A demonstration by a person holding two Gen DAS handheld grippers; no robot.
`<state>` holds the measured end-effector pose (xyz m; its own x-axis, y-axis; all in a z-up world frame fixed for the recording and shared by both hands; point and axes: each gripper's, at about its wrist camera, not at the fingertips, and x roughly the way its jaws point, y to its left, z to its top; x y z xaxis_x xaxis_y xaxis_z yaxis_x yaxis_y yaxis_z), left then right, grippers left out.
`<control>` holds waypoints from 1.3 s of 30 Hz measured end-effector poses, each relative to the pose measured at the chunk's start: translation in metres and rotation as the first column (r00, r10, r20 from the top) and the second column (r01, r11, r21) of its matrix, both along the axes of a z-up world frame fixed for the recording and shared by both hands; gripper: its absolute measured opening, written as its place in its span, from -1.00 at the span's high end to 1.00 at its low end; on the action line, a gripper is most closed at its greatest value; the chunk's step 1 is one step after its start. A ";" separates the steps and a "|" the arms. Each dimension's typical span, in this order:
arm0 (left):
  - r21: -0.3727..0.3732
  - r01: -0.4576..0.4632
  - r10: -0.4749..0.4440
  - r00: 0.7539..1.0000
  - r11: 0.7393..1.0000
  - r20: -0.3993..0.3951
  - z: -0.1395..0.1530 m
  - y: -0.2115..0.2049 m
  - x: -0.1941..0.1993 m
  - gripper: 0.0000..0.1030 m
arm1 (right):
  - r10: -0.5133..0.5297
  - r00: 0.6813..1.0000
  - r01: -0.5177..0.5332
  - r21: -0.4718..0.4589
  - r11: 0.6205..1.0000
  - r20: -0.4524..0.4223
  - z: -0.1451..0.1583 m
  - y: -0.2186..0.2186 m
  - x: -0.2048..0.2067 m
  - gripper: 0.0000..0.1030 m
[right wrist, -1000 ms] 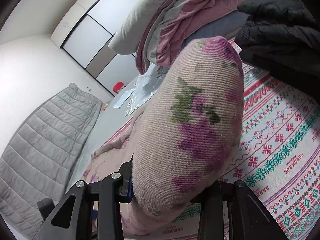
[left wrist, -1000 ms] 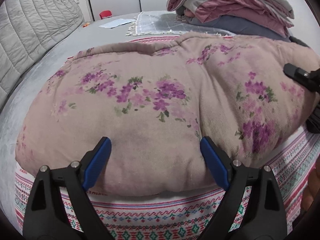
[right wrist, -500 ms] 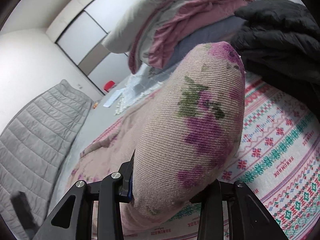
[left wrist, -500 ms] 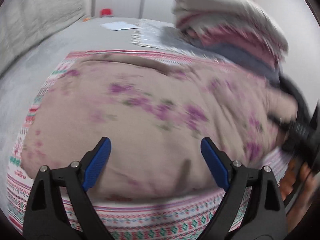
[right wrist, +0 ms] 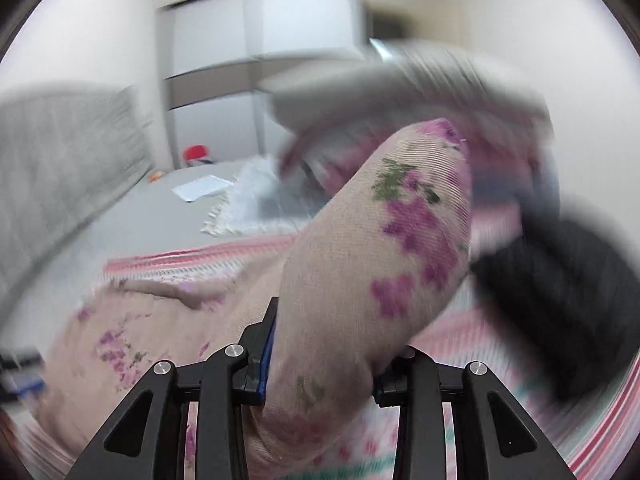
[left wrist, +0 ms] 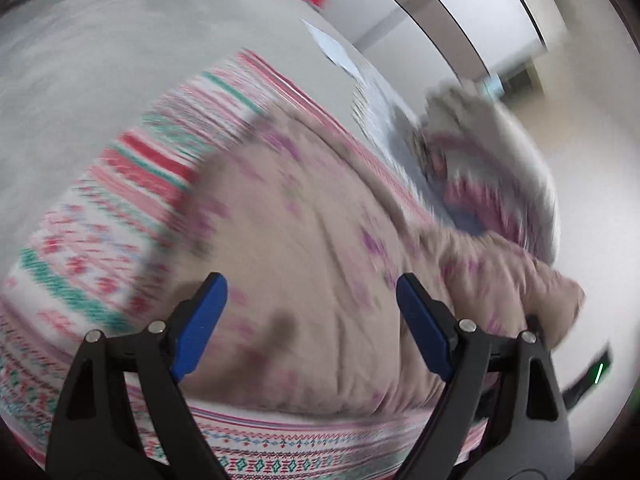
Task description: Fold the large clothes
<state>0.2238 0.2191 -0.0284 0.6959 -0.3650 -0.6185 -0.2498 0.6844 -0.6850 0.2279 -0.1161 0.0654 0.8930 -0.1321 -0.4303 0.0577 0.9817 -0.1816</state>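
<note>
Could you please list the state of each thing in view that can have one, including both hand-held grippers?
Left hand-held gripper: jaws wide, closing, pads clear of the cloth.
Right hand-held gripper: clamped on a fold, jaws closing further.
Floral garment: bunched on the blanket, one end lifted.
Patterned blanket: spread flat under the garment.
Stack of bedding: piled behind.
Black jacket: crumpled, lying on the blanket.

Both my views smeared by motion. Floral garment print unreadable in left view. Right gripper pads buried under gripped fold — only sliver of blue shows. Bedding pile streaked, layers indistinct. Black mass at right edge — can't identify. Patterned blanket motifs blurred.
</note>
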 end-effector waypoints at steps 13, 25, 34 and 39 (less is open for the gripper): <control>-0.159 -0.150 0.156 0.987 0.976 0.028 -0.002 0.063 -0.025 -0.67 | 0.549 0.806 -0.514 -0.723 0.463 -0.221 -0.153 0.261 -0.072 0.37; 0.051 0.081 -0.077 0.995 0.995 -0.066 -0.008 -0.003 0.005 0.36 | 0.577 0.803 -0.557 -0.532 0.638 -0.149 -0.118 0.236 -0.059 0.28; 0.054 0.148 -0.144 0.987 0.988 -0.074 -0.018 -0.018 0.013 0.51 | 0.489 0.863 -0.494 -0.416 0.763 -0.128 -0.083 0.206 -0.059 0.05; 0.079 0.151 -0.143 0.985 0.985 -0.093 -0.018 -0.020 0.015 0.53 | 0.464 0.882 -0.467 -0.296 0.833 -0.085 -0.069 0.168 -0.064 -0.49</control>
<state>0.2383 0.1990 -0.0466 0.5811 -0.4027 -0.7072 -0.1978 0.7731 -0.6027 0.1641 0.0522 -0.0032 0.8778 0.1749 -0.4459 -0.3953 0.7902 -0.4683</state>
